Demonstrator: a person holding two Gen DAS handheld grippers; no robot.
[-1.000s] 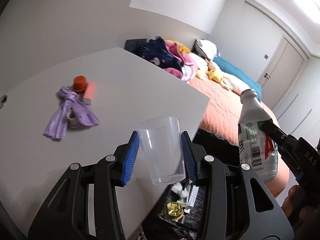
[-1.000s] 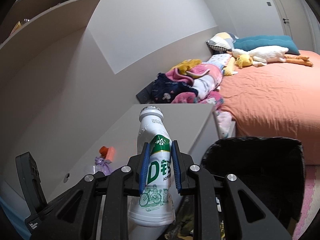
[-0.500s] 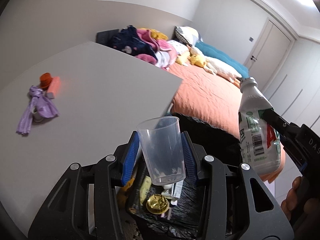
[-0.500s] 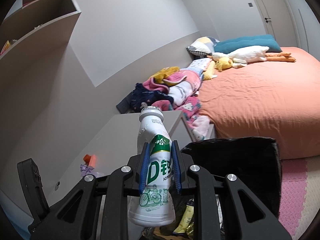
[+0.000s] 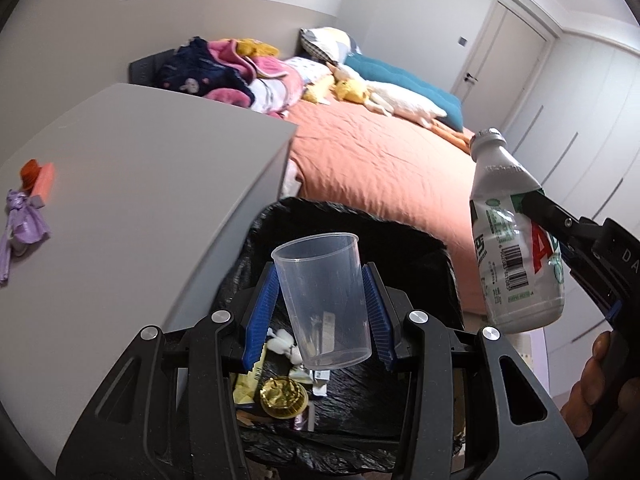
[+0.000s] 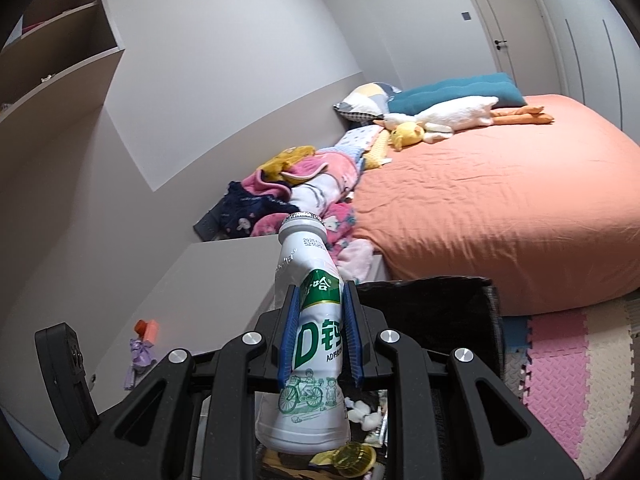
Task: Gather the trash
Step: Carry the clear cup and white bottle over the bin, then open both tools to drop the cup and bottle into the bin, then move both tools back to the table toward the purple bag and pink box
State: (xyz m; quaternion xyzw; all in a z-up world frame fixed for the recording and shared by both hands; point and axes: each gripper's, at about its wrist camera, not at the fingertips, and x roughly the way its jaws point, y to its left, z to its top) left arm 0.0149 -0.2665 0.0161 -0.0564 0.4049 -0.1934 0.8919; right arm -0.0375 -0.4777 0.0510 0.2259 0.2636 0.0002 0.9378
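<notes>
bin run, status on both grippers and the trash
Left gripper shut on cup, over bin. Right gripper shut on bottle, above bin. Nothing in the way.

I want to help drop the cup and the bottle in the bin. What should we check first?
1. Left tool grips the cup: ok.
2. Right tool grips the bottle: ok.
3. Cup over the bin: ok.
4. Bottle over the bin opening: ok in the right view, looks off to the side in the left view, so cannot tell.
5. Room left in the bin: ok, only small trash at the bottom.
</notes>
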